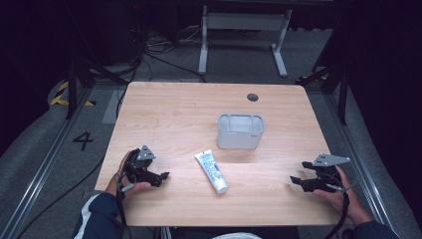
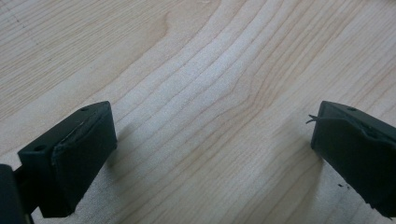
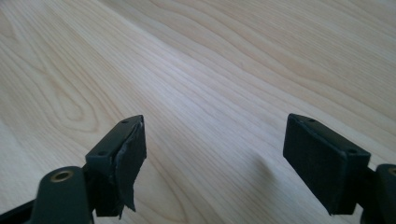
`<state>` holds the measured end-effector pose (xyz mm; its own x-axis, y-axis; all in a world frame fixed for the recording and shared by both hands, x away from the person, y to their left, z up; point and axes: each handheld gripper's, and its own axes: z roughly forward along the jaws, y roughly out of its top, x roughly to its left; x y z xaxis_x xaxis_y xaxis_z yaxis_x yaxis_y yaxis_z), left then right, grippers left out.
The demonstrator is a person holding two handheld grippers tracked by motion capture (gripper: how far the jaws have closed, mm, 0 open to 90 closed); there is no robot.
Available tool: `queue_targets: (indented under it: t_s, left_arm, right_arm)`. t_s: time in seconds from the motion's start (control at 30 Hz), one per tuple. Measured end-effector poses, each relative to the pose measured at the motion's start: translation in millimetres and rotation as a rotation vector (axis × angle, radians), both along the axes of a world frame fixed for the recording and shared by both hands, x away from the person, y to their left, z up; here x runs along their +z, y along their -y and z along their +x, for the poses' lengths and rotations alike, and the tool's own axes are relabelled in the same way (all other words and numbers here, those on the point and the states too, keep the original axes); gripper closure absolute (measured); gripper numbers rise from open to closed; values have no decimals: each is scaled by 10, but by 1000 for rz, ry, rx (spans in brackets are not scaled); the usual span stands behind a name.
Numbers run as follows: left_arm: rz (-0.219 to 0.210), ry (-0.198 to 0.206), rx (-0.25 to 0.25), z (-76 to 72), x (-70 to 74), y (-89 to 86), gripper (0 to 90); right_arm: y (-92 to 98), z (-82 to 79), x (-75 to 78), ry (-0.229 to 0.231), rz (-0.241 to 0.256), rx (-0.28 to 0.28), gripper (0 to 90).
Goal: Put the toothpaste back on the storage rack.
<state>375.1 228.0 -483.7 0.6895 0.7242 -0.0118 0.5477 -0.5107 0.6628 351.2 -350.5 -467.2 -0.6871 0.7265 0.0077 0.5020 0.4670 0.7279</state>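
Left gripper (image 1: 161, 177): held low at the table's (image 1: 164, 109) 8 o'clock edge, pointing toward 3 o'clock; jaws wide apart, nothing between them, bare wood beneath in the left gripper view.

Tube (image 1: 211, 171): white, lying flat just below table centre, at 6 o'clock from the bin, cap end toward 5 o'clock; between the two grippers, apart from both.

Bin (image 1: 241, 131): pale, rectangular, upright near table centre, close to the tube without touching.

Right gripper (image 1: 294, 181): at the table's 4 o'clock edge, pointing toward 9 o'clock; jaws wide, holding nothing, wood grain under them.
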Motion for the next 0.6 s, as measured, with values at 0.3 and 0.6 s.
queue_targets:
  t_s: [0.3, 0.6]
  left_arm:
    - [-1, 0, -1, 1, 0, -1, 5]
    - [-1, 0, -1, 1, 0, -1, 5]
  right_arm:
    - [-337, -57, 163, 34, 7, 87, 236]
    - [-585, -60, 304, 35, 23, 142, 235]
